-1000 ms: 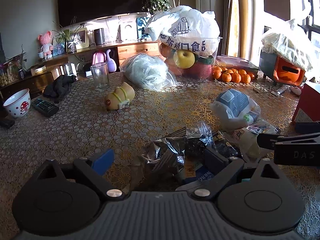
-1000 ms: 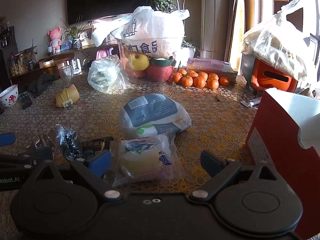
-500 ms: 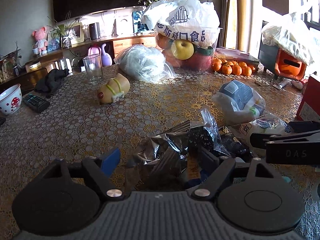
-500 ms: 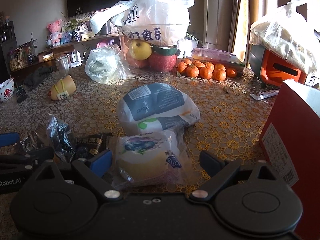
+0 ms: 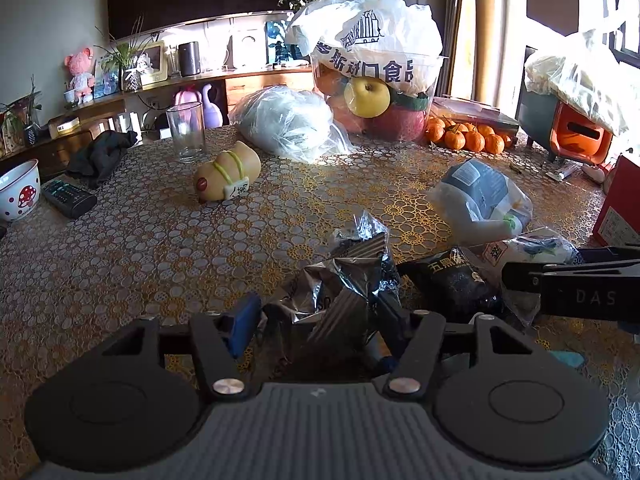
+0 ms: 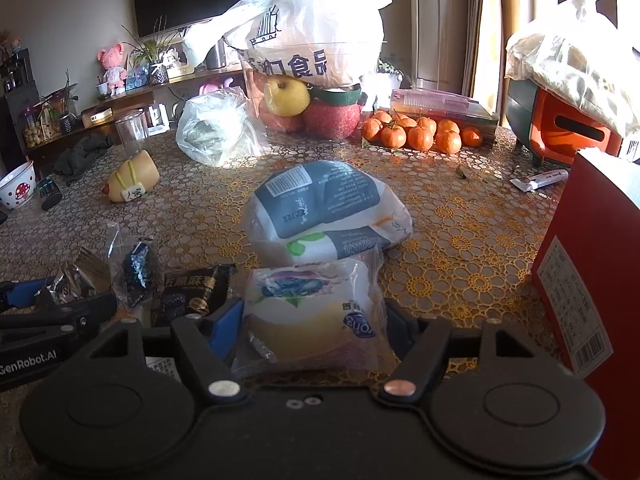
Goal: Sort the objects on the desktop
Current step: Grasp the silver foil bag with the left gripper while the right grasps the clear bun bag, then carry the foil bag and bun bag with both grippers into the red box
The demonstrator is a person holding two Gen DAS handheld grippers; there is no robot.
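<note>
Fingers of my left gripper (image 5: 316,320) are closing around the crinkly silver packet (image 5: 340,292), which sits just left of the black snack bag (image 5: 452,280); I cannot tell if they pinch it yet.

From the right view, my right gripper (image 6: 312,328) is closing around the white bread bag (image 6: 316,316), just right of that black snack bag (image 6: 196,292). I think nothing is sorted yet.

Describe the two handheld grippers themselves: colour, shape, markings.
Both are matte black plastic. The left gripper has a ribbed grey-black body, two round discs, silver pivot screws and angled link arms ending in blue pads. The right gripper is built alike, with a smoother body and two small holes at its centre. Side lettering reads "DAS" and "GenRobot.AI". No cables, hands or sleeves show.
</note>
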